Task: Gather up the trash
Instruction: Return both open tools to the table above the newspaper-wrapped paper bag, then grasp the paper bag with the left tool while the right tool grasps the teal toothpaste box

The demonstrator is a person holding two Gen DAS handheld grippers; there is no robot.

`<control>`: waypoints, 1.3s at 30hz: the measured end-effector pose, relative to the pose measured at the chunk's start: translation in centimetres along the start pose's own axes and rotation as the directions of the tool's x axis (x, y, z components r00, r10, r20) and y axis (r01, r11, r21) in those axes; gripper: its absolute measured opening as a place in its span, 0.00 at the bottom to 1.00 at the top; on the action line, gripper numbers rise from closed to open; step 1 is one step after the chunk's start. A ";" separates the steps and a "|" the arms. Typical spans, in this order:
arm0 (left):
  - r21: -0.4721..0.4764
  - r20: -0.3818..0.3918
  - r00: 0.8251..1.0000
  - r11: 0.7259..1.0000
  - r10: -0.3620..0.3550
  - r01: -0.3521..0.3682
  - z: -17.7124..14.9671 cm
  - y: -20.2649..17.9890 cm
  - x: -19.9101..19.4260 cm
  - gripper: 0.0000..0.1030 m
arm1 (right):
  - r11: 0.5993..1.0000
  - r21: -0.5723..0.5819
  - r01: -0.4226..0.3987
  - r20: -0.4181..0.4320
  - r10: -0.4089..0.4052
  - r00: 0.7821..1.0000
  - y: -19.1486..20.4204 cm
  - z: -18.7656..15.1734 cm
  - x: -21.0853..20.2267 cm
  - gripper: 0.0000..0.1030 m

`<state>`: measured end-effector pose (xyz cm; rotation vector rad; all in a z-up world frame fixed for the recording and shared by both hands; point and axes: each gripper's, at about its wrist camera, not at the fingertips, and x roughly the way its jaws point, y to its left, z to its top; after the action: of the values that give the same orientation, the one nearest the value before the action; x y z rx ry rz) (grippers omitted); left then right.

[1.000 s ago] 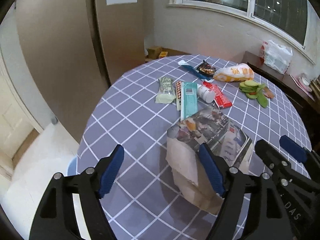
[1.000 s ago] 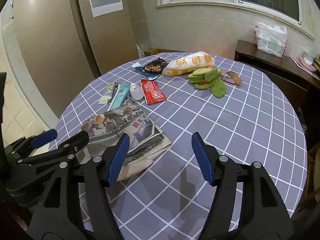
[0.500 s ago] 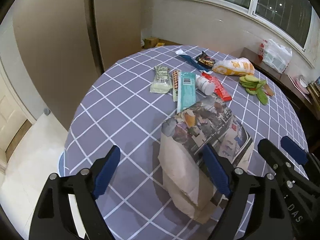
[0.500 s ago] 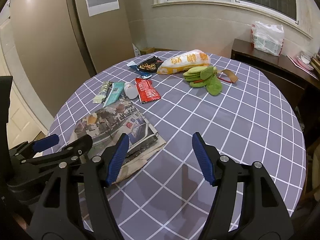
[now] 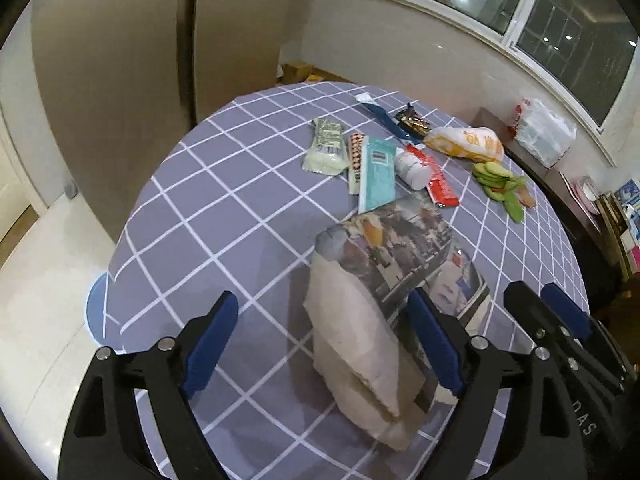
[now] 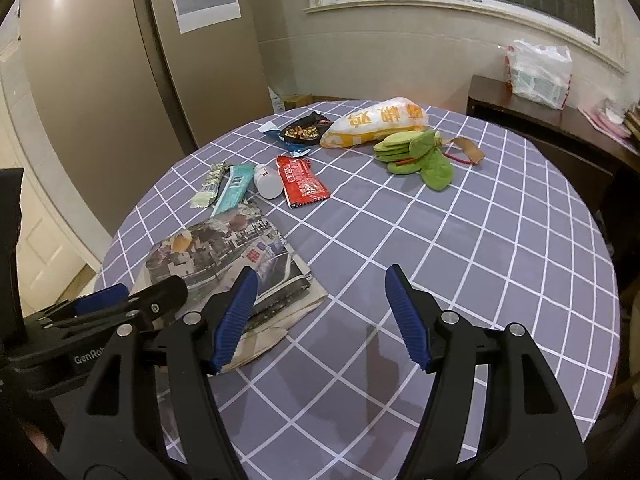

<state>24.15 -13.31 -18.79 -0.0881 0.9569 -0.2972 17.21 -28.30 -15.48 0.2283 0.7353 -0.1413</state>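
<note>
A folded newspaper (image 5: 396, 256) (image 6: 228, 248) lies on the near side of the round table. Beyond it lie wrappers: a teal packet (image 5: 378, 172) (image 6: 232, 190), a pale green packet (image 5: 326, 146), a white bottle (image 5: 412, 168) (image 6: 267, 180), a red wrapper (image 6: 301, 181), a dark snack bag (image 6: 302, 132) and a yellow-white bag (image 6: 378, 122). My left gripper (image 5: 324, 344) is open over the newspaper's near end. My right gripper (image 6: 320, 316) is open just right of the newspaper, above the cloth.
The table (image 6: 480, 240) has a grey checked cloth. Green slices and peels (image 6: 416, 154) lie at the back right. A fridge (image 6: 100, 80) stands left, a dark sideboard (image 6: 540, 120) with a plastic bag (image 6: 538, 72) at the right.
Both grippers have pulled back and risen a little, so the table items look farther away. Both stay open. Nothing on the table has moved.
</note>
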 end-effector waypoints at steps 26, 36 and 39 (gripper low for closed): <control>0.052 0.325 0.945 0.998 -0.039 0.023 2.1 2.7 -6.5 0.19 | 0.997 -0.057 -0.058 -0.013 0.057 0.998 4.4 2.2 1.6 0.64; -0.006 0.394 0.914 0.994 0.100 -0.106 3.6 6.1 -6.7 0.18 | 0.991 -0.074 -0.111 -0.106 0.103 0.989 7.8 3.4 6.4 0.59; -0.009 0.379 0.920 0.995 0.098 -0.102 3.6 6.8 -6.1 0.18 | 0.989 -0.102 -0.107 -0.148 0.091 0.985 9.0 3.0 7.7 0.45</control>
<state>25.21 -5.29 -13.32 -0.0829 0.5712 -0.1812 26.70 -20.75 -17.16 0.1705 0.8705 0.0107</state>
